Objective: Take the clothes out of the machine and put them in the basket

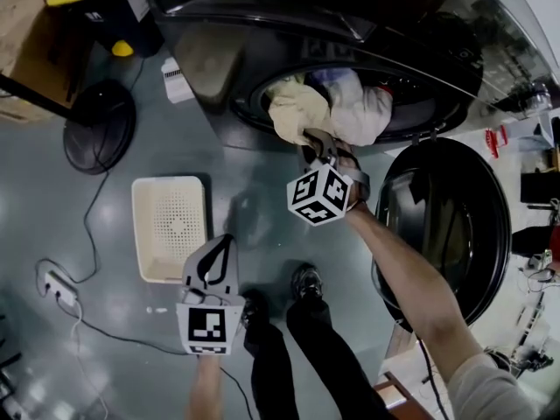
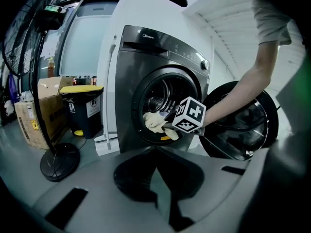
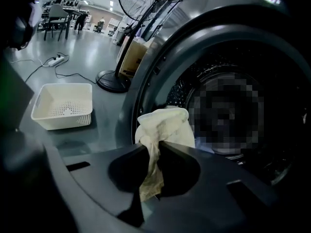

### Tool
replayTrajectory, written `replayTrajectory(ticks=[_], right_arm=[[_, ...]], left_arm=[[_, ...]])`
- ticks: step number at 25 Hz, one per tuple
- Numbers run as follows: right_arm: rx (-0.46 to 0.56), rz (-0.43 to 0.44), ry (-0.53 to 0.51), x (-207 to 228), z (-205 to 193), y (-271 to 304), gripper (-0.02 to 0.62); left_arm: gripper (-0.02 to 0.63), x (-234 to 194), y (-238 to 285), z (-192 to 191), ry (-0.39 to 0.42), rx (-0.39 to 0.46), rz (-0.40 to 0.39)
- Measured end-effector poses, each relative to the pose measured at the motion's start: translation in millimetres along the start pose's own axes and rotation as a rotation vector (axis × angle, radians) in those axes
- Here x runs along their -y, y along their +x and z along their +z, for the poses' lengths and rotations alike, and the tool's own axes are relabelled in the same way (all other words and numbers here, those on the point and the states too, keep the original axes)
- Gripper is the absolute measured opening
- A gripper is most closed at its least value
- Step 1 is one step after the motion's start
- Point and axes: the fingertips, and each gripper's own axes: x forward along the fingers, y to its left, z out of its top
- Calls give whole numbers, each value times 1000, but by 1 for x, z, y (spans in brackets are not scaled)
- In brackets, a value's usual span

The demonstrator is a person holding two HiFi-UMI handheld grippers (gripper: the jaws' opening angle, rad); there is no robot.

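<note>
Right hand-held gripper pinches cream cloth at machine mouth; left hand-held gripper closed, empty. Next, probably: carry cloth to basket beside the left one.

A tall fan is standing on its round black foot on the grey floor. A brown cardboard box is sitting just behind it. Next to the box, a black bin is wearing a yellow lid. A small white thing is lying on the floor near the bin. A white plug strip is lying farther off, and its thin cord is snaking across the floor. Far away, chairs and tables are standing in a bright room.
</note>
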Motion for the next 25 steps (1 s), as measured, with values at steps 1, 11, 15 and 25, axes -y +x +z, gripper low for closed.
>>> replayTrajectory(ticks=[1,11,15,25], right_arm=[[8,-1,6,1,1,-6,49],[95,2,80,-3,30,-71,48],[139,-1,111,-1,43,-99,48],[218,56,124,-25,71,-172,48]], left_arm=[[18,1,-3,2,-3,1,1],[18,4,-29,26,4,13,0],[18,3,-36,39,-12,26,14],[18,-2,-59,64,-17,44,40]])
